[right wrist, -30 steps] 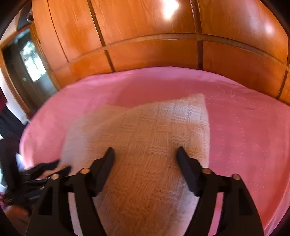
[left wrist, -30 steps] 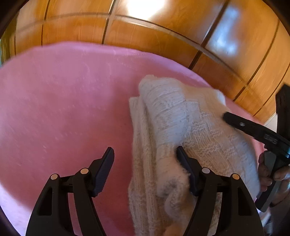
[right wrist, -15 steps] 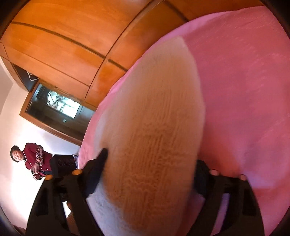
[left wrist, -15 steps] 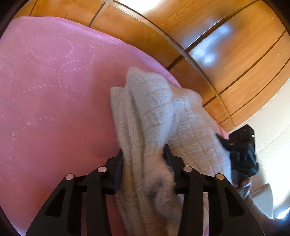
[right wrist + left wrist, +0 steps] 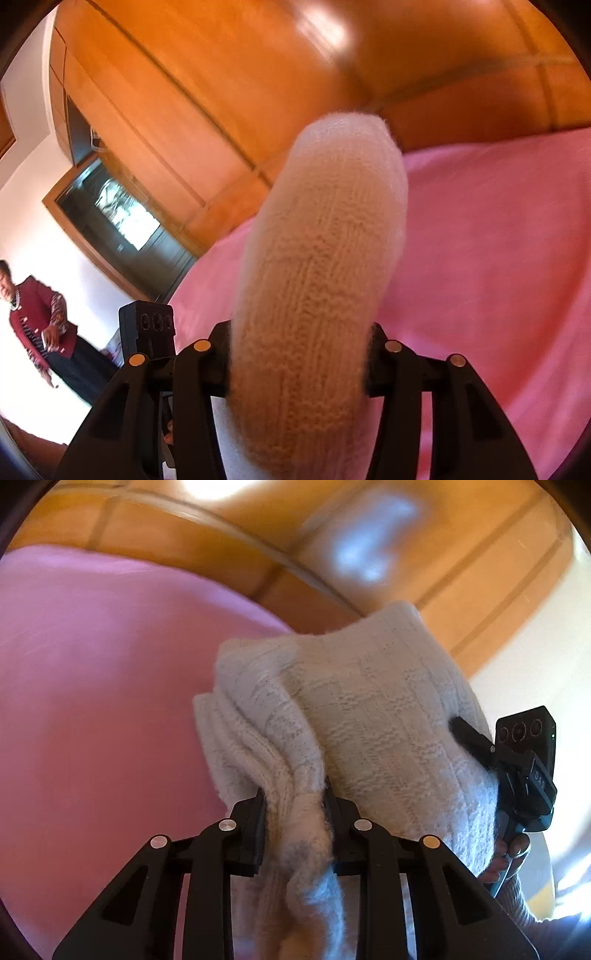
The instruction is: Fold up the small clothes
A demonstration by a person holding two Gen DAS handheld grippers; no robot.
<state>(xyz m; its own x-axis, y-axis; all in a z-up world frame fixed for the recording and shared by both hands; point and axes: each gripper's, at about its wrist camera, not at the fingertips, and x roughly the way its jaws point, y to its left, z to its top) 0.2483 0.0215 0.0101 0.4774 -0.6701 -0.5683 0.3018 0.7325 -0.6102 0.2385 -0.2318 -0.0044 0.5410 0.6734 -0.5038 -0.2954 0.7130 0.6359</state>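
A cream garment [image 5: 369,716] of thick, fuzzy knitted wool, ribbed and checked in texture. Beneath it, a pink bedspread [image 5: 92,686] of soft matt cloth. Behind, glossy varnished wood panelling [image 5: 258,74] with bright reflections. The hand-held gripper [image 5: 295,827] is matt black plastic with small shiny metal pins.

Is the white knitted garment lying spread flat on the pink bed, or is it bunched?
Bunched. The white knitted garment is doubled into thick layers, pinched by the left gripper and right gripper.
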